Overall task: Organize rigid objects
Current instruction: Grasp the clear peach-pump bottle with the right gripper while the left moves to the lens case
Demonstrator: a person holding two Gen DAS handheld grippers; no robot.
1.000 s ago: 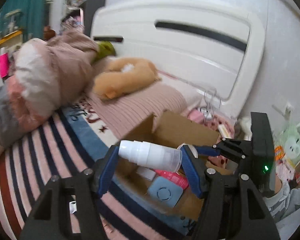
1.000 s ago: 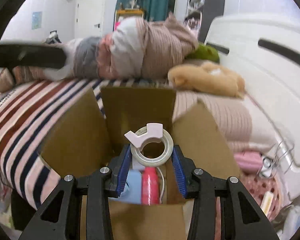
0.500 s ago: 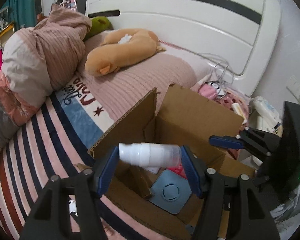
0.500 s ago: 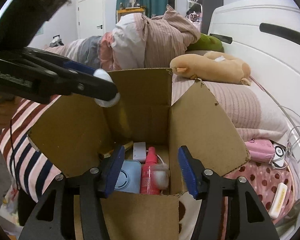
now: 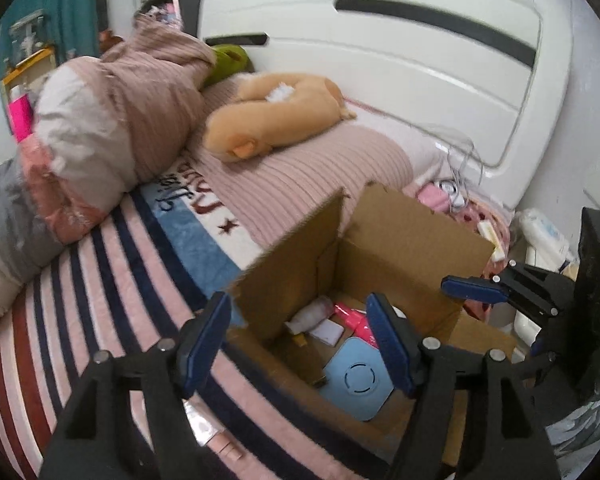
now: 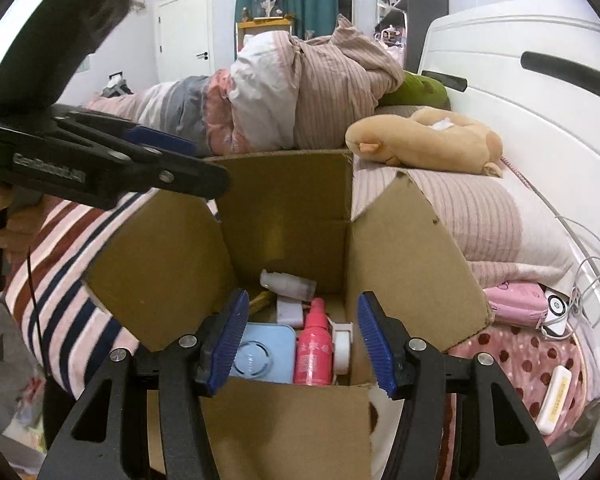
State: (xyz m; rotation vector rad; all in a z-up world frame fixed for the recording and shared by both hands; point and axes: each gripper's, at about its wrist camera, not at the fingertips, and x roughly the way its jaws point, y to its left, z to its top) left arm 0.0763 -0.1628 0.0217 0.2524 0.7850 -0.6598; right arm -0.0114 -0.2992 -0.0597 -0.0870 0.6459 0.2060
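Box: open cardboard, flaps up, on the striped bed.
Left tongs: jaws just widened, nothing between them, over the box's left flap.
Bottle: white, lying on its side at the back of the box.
Case: blue, flat on the box floor.
Spray: pink, beside the tape.
Right tongs: jaws apart, empty, at the near box edge.
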